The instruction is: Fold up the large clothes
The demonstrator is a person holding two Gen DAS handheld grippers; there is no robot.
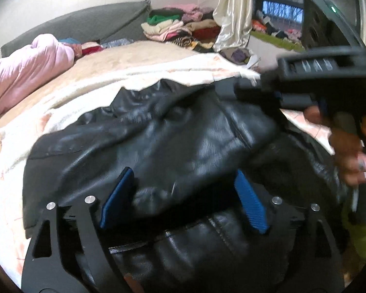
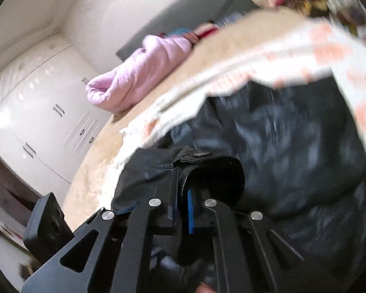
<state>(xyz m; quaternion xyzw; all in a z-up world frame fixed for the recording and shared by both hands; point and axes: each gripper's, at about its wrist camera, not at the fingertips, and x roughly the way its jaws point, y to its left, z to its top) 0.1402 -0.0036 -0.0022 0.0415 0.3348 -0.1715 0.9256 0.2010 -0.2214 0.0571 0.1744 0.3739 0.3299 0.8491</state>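
Note:
A black leather jacket (image 1: 158, 134) lies on a white blanket with orange marks (image 1: 85, 90) on the bed. My left gripper (image 1: 183, 178) is open, its blue pads either side of a fold of the jacket. My right gripper (image 2: 181, 190) is shut on a jacket cuff (image 2: 212, 173) and holds it over the jacket (image 2: 292, 134). In the left wrist view the right gripper (image 1: 234, 90) comes in from the right, held by a hand, pinching the jacket's far edge.
A pink duvet (image 1: 24, 70) lies at the left of the bed by a grey headboard (image 1: 85, 22). Stacks of folded clothes (image 1: 173, 26) and a cream curtain (image 1: 231, 12) stand behind. White wardrobe doors (image 2: 36, 112) stand to the left.

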